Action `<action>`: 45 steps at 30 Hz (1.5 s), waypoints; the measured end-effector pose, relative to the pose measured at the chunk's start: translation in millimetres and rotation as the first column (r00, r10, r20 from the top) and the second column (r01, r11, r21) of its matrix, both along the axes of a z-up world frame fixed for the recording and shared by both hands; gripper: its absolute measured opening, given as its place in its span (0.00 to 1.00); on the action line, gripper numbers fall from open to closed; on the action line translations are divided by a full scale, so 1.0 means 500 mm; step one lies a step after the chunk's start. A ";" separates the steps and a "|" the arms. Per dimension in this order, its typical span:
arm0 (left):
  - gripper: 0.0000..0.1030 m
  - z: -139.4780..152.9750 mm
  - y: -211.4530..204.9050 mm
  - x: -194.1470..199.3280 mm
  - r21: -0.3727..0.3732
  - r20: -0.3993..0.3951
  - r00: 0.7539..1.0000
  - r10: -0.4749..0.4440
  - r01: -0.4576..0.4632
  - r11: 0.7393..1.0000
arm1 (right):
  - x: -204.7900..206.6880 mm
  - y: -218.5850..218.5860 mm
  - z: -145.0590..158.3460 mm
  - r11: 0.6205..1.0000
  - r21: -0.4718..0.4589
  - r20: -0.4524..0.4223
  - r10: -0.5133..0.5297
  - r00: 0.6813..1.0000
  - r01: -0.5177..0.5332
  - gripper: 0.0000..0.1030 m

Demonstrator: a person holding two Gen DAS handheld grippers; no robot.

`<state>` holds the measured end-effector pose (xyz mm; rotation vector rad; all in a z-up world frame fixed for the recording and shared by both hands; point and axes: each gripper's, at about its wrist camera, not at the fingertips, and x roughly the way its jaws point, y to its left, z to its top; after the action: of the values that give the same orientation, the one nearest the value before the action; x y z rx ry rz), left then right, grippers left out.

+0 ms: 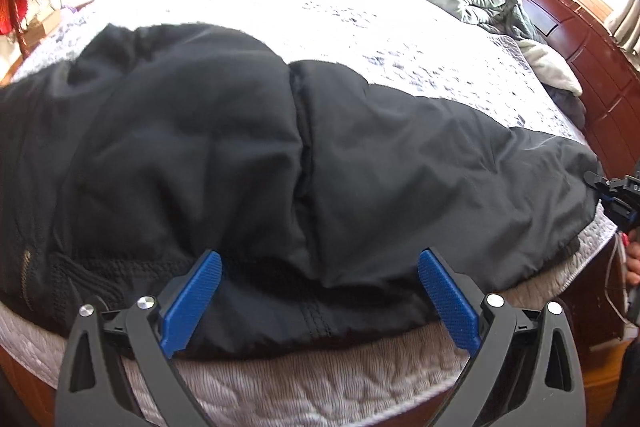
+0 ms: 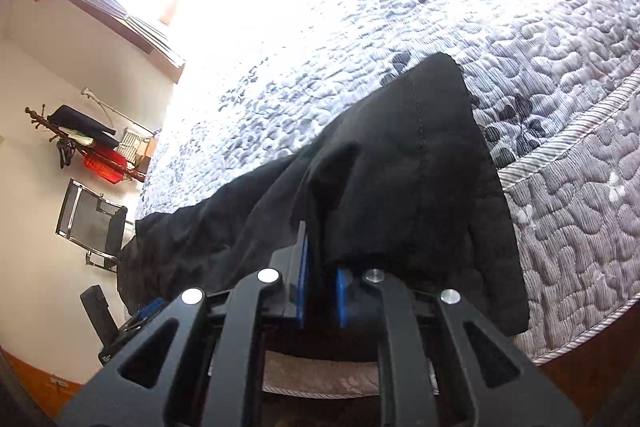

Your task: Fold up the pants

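Sunlit bedroom: from the left wrist view, a quilted bed (image 1: 420, 39) carries black pants (image 1: 240, 147) spread along its near edge, rumpled, no fold made as far as I can judge. Left tool (image 1: 320, 291) stands wide, its blue pads over the pants' near hem, gripping nothing. From the right wrist view, the right tool (image 2: 322, 291) is narrowed onto a pants end near the bed's corner edge, pinching cloth.

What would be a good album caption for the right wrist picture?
Right gripper, jaws pinched on the hem of black pants, at the edge of a quilted bed.
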<state>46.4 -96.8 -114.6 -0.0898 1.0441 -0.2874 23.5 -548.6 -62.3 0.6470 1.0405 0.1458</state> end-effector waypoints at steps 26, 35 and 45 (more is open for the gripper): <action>0.97 0.034 0.009 -0.034 0.166 0.003 1.000 0.018 -0.019 0.986 | -0.083 -0.081 -0.119 0.962 0.134 -0.235 -0.201 0.951 0.236 0.62; 0.97 0.006 0.017 -0.019 0.118 0.017 0.998 0.058 -0.060 0.991 | 0.001 -0.062 -0.008 0.989 -0.057 -0.065 -0.140 0.988 0.136 0.16; 0.97 0.001 -0.028 0.017 0.140 0.028 0.999 0.029 -0.033 0.990 | 0.012 -0.092 -0.087 0.972 -0.175 -0.143 -0.185 0.972 0.159 0.16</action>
<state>54.8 -110.7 -113.9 0.0243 1.0332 -0.1861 29.6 -594.6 -106.1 0.6037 1.1301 -0.1436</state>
